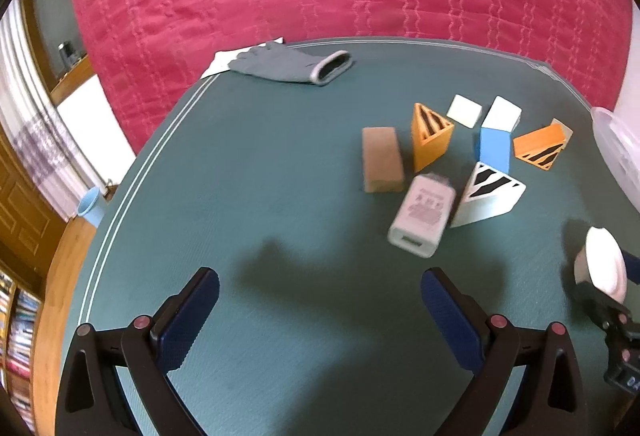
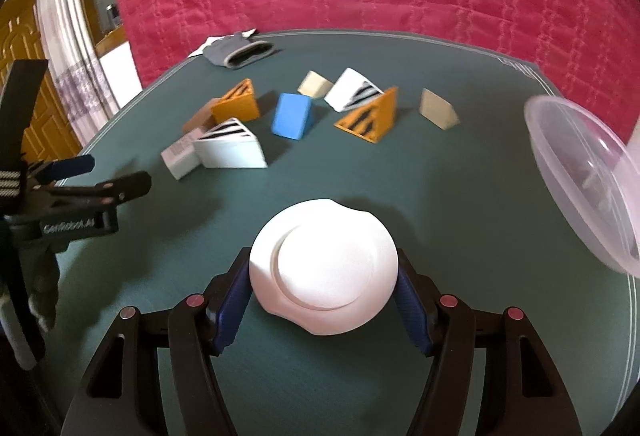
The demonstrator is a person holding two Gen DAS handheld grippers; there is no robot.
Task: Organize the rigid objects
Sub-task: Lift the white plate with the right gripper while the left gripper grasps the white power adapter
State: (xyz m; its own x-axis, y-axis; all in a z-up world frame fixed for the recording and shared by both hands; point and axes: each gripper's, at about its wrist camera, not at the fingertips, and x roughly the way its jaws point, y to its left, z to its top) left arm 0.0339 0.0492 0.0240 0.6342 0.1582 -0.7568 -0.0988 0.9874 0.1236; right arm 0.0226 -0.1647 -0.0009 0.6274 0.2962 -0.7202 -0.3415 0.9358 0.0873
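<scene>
At the far left edge of the green cloth-covered table (image 1: 248,172) lies a grey fabric glove (image 1: 290,65) on a white sheet of paper (image 1: 218,62). The left gripper (image 1: 320,290) hangs over bare cloth in the near left part of the table, its blue-padded jaws spread wide with nothing between them. Right of the glove the rigid pieces cluster together: a brown wooden block (image 1: 381,159), an orange triangular wedge with black stripes (image 1: 431,136), a white USB charger block (image 1: 422,215) just beside a white striped wedge (image 1: 488,194), a blue wedge (image 1: 494,149), a second orange striped wedge (image 1: 540,148), and two small cream blocks (image 1: 464,110) behind them. In the right wrist view a further cream wedge (image 2: 438,109) stands apart to the right of the cluster. Nearer the camera, the right gripper (image 2: 324,290) has its blue pads pressed against both sides of a round white plastic disc with a raised centre (image 2: 324,264), jaws about half spread, over the cloth in the near middle of the table. At the far right a clear plastic bowl (image 2: 580,180) sits tilted at the table edge.
</scene>
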